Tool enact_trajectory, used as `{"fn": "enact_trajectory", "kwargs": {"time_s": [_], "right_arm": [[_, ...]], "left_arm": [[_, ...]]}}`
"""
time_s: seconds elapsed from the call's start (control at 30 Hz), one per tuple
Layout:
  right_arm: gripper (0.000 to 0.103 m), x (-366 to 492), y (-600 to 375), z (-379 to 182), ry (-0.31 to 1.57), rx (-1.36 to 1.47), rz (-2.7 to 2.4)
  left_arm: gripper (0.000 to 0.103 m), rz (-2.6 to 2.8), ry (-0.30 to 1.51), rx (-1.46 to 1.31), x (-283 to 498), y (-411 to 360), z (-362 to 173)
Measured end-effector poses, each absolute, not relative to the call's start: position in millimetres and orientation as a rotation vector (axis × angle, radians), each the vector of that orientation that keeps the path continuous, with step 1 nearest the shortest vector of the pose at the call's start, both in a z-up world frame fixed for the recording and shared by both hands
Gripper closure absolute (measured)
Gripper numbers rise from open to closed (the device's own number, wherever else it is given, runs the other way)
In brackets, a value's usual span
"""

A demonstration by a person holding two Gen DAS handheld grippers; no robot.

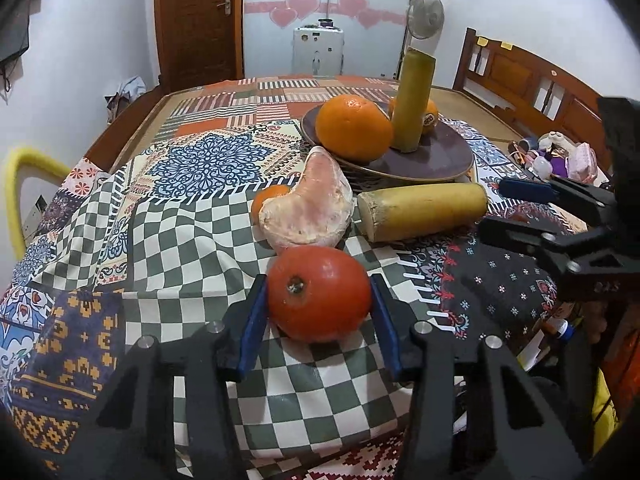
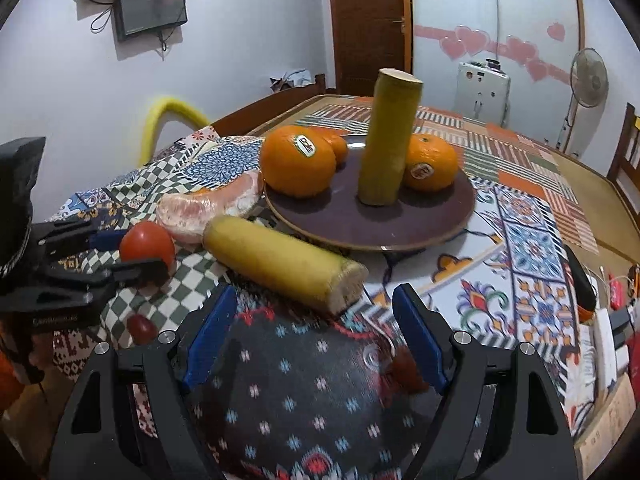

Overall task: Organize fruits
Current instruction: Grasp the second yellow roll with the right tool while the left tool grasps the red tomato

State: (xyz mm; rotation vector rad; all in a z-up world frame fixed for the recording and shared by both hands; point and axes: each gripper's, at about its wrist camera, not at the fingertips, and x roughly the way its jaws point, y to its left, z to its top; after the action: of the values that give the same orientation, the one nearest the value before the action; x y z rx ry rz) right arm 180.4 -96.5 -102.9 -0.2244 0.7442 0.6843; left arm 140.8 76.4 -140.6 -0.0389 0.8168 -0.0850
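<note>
Two oranges (image 2: 298, 166) sit on the plate (image 2: 372, 224) while your left gripper (image 1: 319, 312) clamps the tomato (image 1: 319, 293) just before it, and your right gripper (image 2: 314, 336) gapes empty.

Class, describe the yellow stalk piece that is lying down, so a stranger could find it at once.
Start at the round dark plate on the patterned tablecloth. Just off its near rim, on the cloth, lies the yellow stalk piece, with the pink peeled fruit segment beside it. Unlike its twin standing upright on the plate, it lies on its side, showing a pale fibrous cut end.
</note>
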Motion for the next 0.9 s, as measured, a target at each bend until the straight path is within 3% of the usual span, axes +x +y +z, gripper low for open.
{"fn": "enact_trajectory", "kwargs": {"time_s": [0.17,0.2,0.27,0.43,0.6,0.77,0.83,0.9], "right_arm": [[0.026,195.1,-90.9,-110.8,0.794,-0.201,0.703],[0.033,197.4,-90.4,-112.3,0.809,-0.195,0.712],[0.037,197.9,-94.1,-112.7,0.818,-0.175,0.721],[0.057,186.5,-105.7,-110.3,0.832,-0.166,0.744],[0.067,163.3,-112.7,-106.6,0.840,-0.188,0.786],[0.065,152.8,-109.7,-102.4,0.809,-0.257,0.798],[0.053,156.6,-103.7,-102.0,0.807,-0.264,0.794],[0.049,163.8,-96.4,-100.7,0.799,-0.274,0.797]], "left_arm": [[0.055,-0.069,0.797,-0.040,134.3,79.4,-135.6],[0.055,-0.065,0.789,-0.039,132.6,80.7,-134.0],[0.055,-0.065,0.782,-0.046,129.5,82.5,-131.6],[0.055,-0.069,0.769,-0.049,124.3,82.2,-128.6],[0.055,-0.075,0.768,-0.057,122.9,80.0,-129.2],[0.055,-0.071,0.766,-0.048,120.1,79.1,-129.0],[0.055,-0.067,0.764,-0.045,119.1,78.8,-128.1],[0.055,-0.065,0.763,-0.044,119.1,78.4,-127.0]]}}
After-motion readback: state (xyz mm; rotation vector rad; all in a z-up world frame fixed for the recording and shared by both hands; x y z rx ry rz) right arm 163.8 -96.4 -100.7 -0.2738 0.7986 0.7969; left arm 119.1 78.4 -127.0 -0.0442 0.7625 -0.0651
